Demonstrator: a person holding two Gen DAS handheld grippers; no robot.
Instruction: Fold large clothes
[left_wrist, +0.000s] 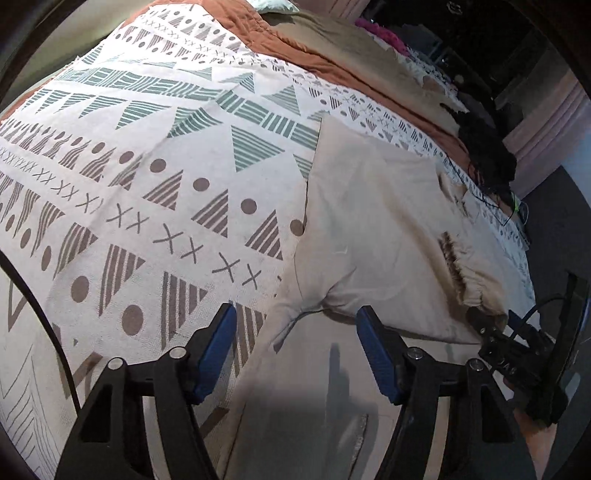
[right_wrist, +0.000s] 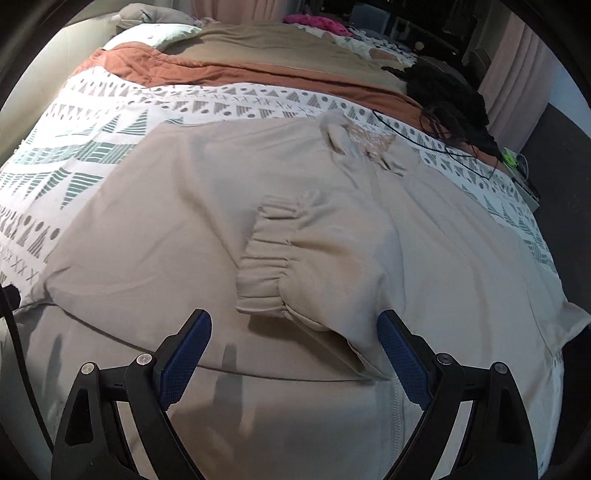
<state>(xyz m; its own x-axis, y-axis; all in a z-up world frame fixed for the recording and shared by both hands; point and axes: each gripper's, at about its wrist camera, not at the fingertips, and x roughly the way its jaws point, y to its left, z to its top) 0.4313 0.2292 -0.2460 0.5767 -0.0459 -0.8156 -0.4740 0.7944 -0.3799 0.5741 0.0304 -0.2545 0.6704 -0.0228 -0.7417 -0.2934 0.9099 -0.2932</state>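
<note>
Now, left wrist view: beige jacket (left_wrist: 373, 236) flat on patterned bedspread (left_wrist: 147, 155), filling right and lower part of picture
Left gripper (left_wrist: 295, 332): blue-padded fingers (left_wrist: 218, 347) apart, nothing clamped; jacket's edge and a fold lying below the gap, contact with cloth not clear
Sleeve cuff (left_wrist: 465, 273): gathered, on top of jacket body, right of the gap
Right gripper (left_wrist: 517, 354): black frame at right edge, close to that cuff; finger state not readable from this side
Background: rust blanket (left_wrist: 295, 51) further up the bed, black bundle (left_wrist: 484, 147) near far right edge

Right wrist view: jacket (right_wrist: 177, 206) spread wide across bedspread (right_wrist: 92, 125), collar end (right_wrist: 362, 140) toward far side
Right gripper (right_wrist: 293, 328): fingers (right_wrist: 184, 354) wide apart, nothing between the pads
Folded sleeve (right_wrist: 332, 258): laid across jacket front, ribbed cuff (right_wrist: 262, 273) just ahead of the gap
Zip line (right_wrist: 399, 406): down lower front, beside right finger
Far side: rust blanket (right_wrist: 221, 70), tan blanket (right_wrist: 277, 44), pillow (right_wrist: 155, 33), black bundle (right_wrist: 450, 96), thin black cable (right_wrist: 424, 140)
</note>
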